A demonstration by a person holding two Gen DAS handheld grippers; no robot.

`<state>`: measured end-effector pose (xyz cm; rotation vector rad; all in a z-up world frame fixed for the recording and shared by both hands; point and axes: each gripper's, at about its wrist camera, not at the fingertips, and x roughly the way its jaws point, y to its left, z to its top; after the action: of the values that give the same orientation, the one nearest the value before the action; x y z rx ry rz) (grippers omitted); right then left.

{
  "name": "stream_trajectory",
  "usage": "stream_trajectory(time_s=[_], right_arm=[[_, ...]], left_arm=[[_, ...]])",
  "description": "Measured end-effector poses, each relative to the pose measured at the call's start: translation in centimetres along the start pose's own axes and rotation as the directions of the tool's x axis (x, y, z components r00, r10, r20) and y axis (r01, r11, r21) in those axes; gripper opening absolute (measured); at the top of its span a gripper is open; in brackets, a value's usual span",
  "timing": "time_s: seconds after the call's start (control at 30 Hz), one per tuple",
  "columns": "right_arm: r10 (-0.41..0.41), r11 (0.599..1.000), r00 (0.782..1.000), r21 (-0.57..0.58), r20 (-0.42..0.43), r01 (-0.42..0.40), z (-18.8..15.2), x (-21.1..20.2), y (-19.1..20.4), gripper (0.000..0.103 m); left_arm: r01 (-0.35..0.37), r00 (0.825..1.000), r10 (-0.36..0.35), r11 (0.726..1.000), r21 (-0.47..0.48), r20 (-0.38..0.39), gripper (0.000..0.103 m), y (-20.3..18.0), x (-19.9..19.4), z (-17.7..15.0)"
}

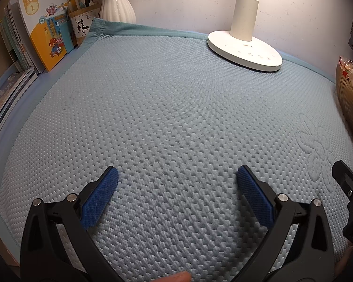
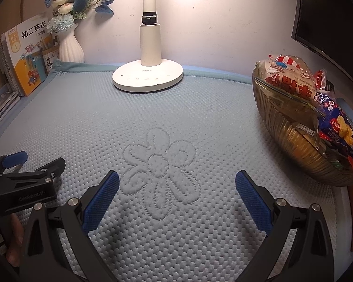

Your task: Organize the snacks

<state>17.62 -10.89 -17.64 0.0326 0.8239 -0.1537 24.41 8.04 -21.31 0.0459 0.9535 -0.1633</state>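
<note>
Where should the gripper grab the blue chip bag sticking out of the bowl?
Probably its crinkled edge, where the blue snack bag pokes above the rim of the gold ribbed bowl. That part is free and thin enough to pinch. Come from above and a little from the left with the right gripper, whose jaws are open, since the bowl's wall blocks a low side approach.
</note>
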Motion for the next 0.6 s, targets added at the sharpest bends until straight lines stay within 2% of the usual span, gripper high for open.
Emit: stream_trajectory(time_s=[0.6], right_arm=[[0.005, 1.000, 1.000, 0.015, -0.006, -0.005, 0.01, 0.16, -0.02, 0.098]], left_arm=[[0.012, 1.000, -0.012, 1.000, 0.002, -0.007, 0.100, 0.13, 0.13, 0.07]])
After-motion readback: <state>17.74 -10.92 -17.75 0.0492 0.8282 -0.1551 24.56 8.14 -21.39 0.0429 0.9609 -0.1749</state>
